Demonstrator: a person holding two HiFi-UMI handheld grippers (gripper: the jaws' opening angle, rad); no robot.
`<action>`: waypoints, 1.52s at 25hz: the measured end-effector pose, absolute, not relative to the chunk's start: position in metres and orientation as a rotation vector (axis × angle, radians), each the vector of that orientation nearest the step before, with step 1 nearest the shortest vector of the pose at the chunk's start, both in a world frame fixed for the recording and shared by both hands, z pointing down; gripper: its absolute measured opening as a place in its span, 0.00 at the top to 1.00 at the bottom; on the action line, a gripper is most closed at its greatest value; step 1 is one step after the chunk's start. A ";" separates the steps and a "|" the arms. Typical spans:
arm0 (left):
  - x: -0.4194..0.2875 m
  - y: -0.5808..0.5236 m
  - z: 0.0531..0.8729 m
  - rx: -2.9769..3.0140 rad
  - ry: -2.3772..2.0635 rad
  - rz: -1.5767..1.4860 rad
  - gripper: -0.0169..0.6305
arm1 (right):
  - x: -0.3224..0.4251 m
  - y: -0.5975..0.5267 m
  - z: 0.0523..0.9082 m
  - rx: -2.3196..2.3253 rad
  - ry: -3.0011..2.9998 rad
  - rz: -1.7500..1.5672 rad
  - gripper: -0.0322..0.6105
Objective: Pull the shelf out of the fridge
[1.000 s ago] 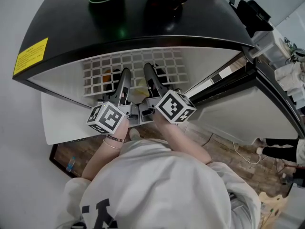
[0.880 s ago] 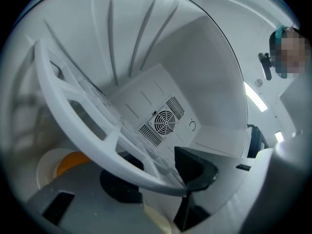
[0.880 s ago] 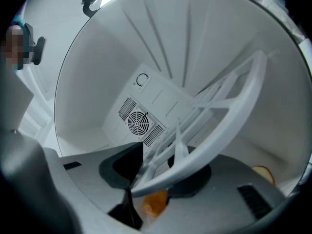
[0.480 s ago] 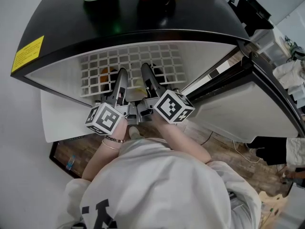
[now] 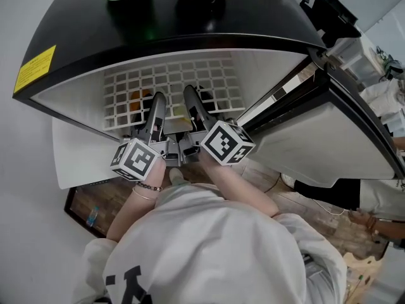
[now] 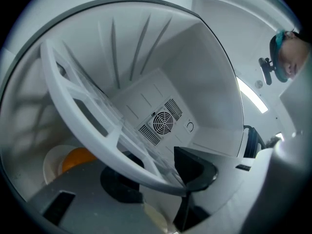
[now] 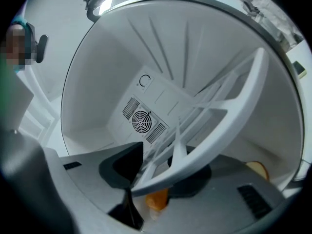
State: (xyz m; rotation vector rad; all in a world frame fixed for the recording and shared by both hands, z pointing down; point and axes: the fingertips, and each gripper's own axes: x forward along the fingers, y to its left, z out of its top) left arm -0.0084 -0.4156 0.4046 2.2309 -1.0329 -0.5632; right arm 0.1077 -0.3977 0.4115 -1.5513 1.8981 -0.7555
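The fridge (image 5: 190, 24) is black outside and white inside, with a yellow sticker (image 5: 35, 68). The shelf (image 6: 105, 143) is a white grid. Both cubes (image 5: 135, 159) bear black-and-white square markers. An orange thing (image 6: 78, 160) shows below. The floor (image 5: 304, 211) is brown wood-grain. The shirt (image 5: 209, 246) is white with black print.

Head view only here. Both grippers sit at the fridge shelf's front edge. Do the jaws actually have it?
Observer: The front rim of the shelf runs between the jaws of the right gripper, both pads against it.
Operator: Left one?
Observer: The left gripper has just been closing its jaws; the rim sits between them, pads touching it.
Operator: Anything behind the shelf?
Observer: A round fan grille on the back wall, behind the rim.
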 end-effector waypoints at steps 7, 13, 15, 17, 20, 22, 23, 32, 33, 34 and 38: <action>-0.008 -0.412 0.405 2.229 -1.031 -0.571 0.67 | 0.107 -0.394 0.413 -1.543 1.903 -0.764 0.68; -0.011 -0.404 0.405 2.227 -1.035 -0.574 0.67 | 0.106 -0.386 0.415 -1.552 1.901 -0.764 0.68; -0.012 -0.402 0.405 2.227 -1.036 -0.572 0.67 | 0.106 -0.384 0.415 -1.554 1.899 -0.761 0.68; -0.013 -0.401 0.405 2.227 -1.037 -0.573 0.67 | 0.105 -0.382 0.415 -1.551 1.899 -0.763 0.68; -0.013 -0.398 0.406 2.226 -1.035 -0.574 0.67 | 0.104 -0.379 0.416 -1.555 1.900 -0.765 0.68; -0.013 -0.397 0.406 2.226 -1.033 -0.577 0.67 | 0.105 -0.378 0.416 -1.558 1.902 -0.763 0.68; -0.012 -0.398 0.406 2.227 -1.031 -0.580 0.67 | 0.105 -0.379 0.416 -1.559 1.904 -0.760 0.68; -0.014 -0.397 0.407 2.228 -1.026 -0.581 0.67 | 0.104 -0.379 0.417 -1.554 1.900 -0.758 0.68; -0.014 -0.396 0.407 2.227 -1.026 -0.577 0.67 | 0.104 -0.378 0.417 -1.555 1.899 -0.761 0.68; -0.013 -0.395 0.407 2.226 -1.025 -0.576 0.67 | 0.104 -0.377 0.417 -1.558 1.898 -0.765 0.68; -0.013 -0.395 0.405 2.226 -1.019 -0.576 0.67 | 0.105 -0.376 0.416 -1.564 1.893 -0.767 0.69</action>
